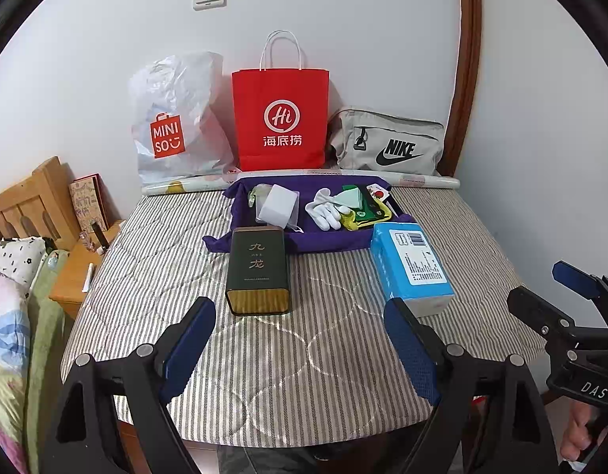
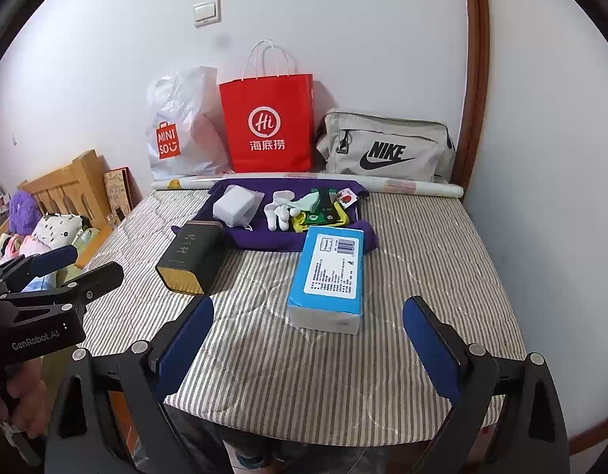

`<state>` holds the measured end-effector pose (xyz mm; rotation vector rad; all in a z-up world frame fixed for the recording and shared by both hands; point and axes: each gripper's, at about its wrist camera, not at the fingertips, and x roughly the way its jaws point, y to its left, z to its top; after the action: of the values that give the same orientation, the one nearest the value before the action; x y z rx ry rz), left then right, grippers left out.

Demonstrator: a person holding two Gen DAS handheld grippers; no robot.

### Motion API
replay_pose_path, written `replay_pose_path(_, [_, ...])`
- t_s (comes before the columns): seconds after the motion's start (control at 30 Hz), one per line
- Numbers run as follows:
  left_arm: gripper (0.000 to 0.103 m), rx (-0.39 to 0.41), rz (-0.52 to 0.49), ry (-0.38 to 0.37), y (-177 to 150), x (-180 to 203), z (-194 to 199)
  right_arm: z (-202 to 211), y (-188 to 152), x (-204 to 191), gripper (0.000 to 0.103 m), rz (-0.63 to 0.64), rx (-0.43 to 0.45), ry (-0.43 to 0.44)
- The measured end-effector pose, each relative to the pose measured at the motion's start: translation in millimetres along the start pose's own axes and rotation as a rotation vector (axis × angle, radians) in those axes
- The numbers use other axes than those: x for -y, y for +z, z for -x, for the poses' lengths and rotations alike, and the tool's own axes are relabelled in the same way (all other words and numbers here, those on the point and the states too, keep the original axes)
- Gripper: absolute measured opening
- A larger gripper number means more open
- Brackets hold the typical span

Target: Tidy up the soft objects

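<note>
Both tools hover low over the near end of the striped bed [image 1: 304, 355], and neither holds anything. The left tool [image 1: 300, 339] has its blue pads spread wide apart, and the right tool [image 2: 307, 339] is just as wide.

Take the purple cloth [image 1: 327, 237] as the landmark, spread out toward the far end of the bed. On it lie the soft pieces: white gloves [image 1: 327, 209] in the middle, a white pouch [image 1: 278, 207] to their left, and a green and yellow bundle [image 1: 369, 211] to their right. Just in front of the cloth, touching its near edge, sit a dark tin [image 1: 258, 272] on the left and a blue tissue pack [image 1: 410, 264] on the right. Behind the cloth, against the wall, stand a white plastic bag [image 1: 177, 126], a red paper bag [image 1: 280, 118] and a grey pouch bag [image 1: 386, 144].

Sorted already, or waiting to be sorted? The soft things gathered on the cloth would fit either reading.

Any pick here wants care. Soft goods sag and slip, so it would pay to close on a thick fold rather than a loose edge and lift straight up. The tin looks hard and slick, while the tissue pack should give under the pads. Reaching past those two risks a nudge.
</note>
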<state>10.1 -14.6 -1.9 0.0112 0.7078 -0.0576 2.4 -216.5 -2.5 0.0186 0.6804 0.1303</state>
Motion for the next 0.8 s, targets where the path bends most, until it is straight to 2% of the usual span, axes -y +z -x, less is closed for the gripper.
replay_pose_path(0.8, [0.086,0.0,0.005,-0.004,-0.5,0.0,1.5,-0.6,-1.2,0.1,0.096,0.007,-0.002,0.001])
